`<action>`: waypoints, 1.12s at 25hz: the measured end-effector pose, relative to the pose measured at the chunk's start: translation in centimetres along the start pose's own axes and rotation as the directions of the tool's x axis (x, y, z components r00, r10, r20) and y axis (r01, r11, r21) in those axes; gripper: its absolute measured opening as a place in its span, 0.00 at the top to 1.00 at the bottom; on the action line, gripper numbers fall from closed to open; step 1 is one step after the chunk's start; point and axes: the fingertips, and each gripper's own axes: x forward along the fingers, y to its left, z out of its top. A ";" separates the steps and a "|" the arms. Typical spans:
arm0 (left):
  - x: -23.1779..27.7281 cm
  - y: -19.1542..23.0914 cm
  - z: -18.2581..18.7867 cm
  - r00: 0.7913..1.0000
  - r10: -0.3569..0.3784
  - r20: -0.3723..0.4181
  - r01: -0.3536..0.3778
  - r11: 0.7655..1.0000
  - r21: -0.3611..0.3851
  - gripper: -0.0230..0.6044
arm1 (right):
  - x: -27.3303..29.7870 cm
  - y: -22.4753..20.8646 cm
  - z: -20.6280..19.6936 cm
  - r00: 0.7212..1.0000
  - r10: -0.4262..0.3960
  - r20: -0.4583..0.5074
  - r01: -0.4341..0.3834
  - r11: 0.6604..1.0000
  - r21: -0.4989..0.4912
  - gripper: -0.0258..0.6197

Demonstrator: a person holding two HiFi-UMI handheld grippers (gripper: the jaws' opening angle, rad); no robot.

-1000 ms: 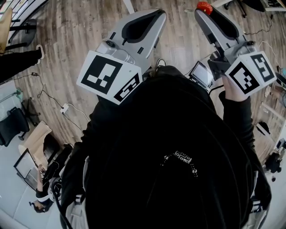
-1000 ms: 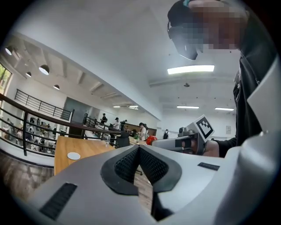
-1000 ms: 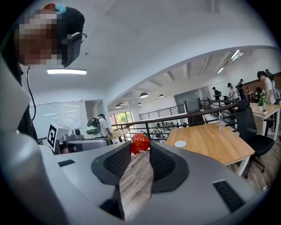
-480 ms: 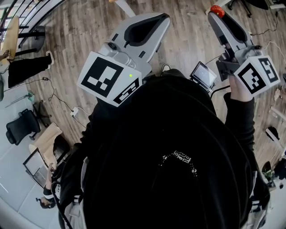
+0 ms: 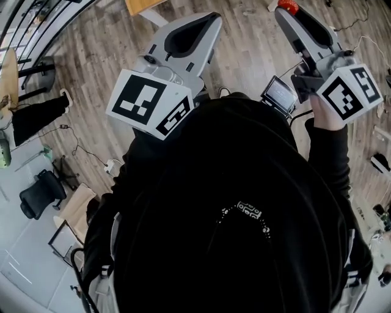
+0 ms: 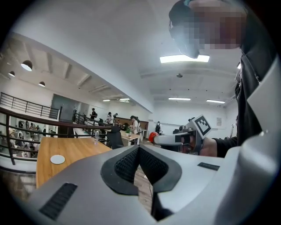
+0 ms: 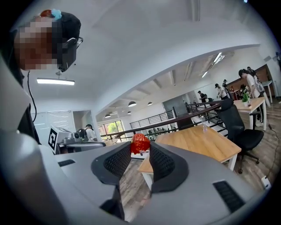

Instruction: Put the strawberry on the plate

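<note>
**benchrat:** So, going left to right in the head view: an office chair (image 5: 38, 194) out on the wood floor (image 5: 104, 43), then the left claw (image 5: 215, 18) held out in front of the person's black top (image 5: 244, 214). What's that claw doing?

**tin_fingers:** Not much lol. Its own view shows the two dark pads (image 6: 126, 165) pressed together at the tip with nothing between them. Off to its left is a wooden table (image 6: 79, 149) with a small white disc (image 6: 57, 159) lying flat on it. It might be the plate, but it's too small to call.

**benchrat:** And in the middle?

**tin_fingers:** Between the two claws there's a little lit screen (image 5: 280, 93), just past the person's chest. That's about it.

**benchrat:** OK, so where's the strawberry?

**tin_fingers:** Over on the right. The right claw (image 7: 140, 147) has the strawberry (image 7: 140, 141) pinched right at its tips. There's one pad on each side, and the berry pokes up a bit above them. It's up in the air over the wood floor, not resting on anything. In the head view it's the red blob at the very top edge. From the left claw's view it shows out at the end of the right claw, which points across the room.

**benchrat:** And the hand?

**tin_fingers:** The person's right hand (image 5: 324, 116) is wrapped around the handle, just under the black-and-white marker cube (image 5: 351, 92). The left hand is hidden behind that claw's own cube.
</note>
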 end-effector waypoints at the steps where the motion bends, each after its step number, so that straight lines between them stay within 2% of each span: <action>1: 0.6 0.9 0.0 1.000 0.004 -0.006 -0.004 1.000 0.003 0.96 | 0.7 -0.4 0.3 1.000 -0.005 0.001 0.005 1.000 -0.002 0.74; 5: 2.9 3.0 1.7 0.999 -0.033 0.003 0.033 0.999 0.022 0.97 | 2.0 -1.3 2.3 0.999 -0.048 -0.003 0.047 0.999 -0.027 0.74; 8: 4.1 3.7 2.1 0.998 -0.070 0.009 0.070 0.997 0.038 0.97 | 2.3 -2.3 2.2 0.997 -0.078 -0.006 0.078 0.997 -0.024 0.74; 11: 5.2 7.4 2.5 0.996 -0.091 0.005 0.090 0.996 0.027 0.97 | 5.8 -3.1 2.9 0.995 -0.095 -0.026 0.094 0.995 -0.020 0.74; 14: 6.0 11.5 3.4 0.995 -0.096 0.000 0.096 0.995 0.023 0.97 | 9.7 -3.6 4.1 0.994 -0.100 -0.039 0.100 0.995 -0.001 0.74; 21: 7.5 13.7 4.9 0.993 -0.120 -0.004 0.120 0.992 0.040 0.97 | 12.2 -3.3 5.1 0.995 -0.094 -0.019 0.094 0.995 0.024 0.74; 28: 6.0 21.4 5.4 0.991 -0.130 0.008 0.130 0.991 0.025 0.97 | 19.9 -2.7 6.5 0.994 -0.104 -0.017 0.104 0.995 0.007 0.74</action>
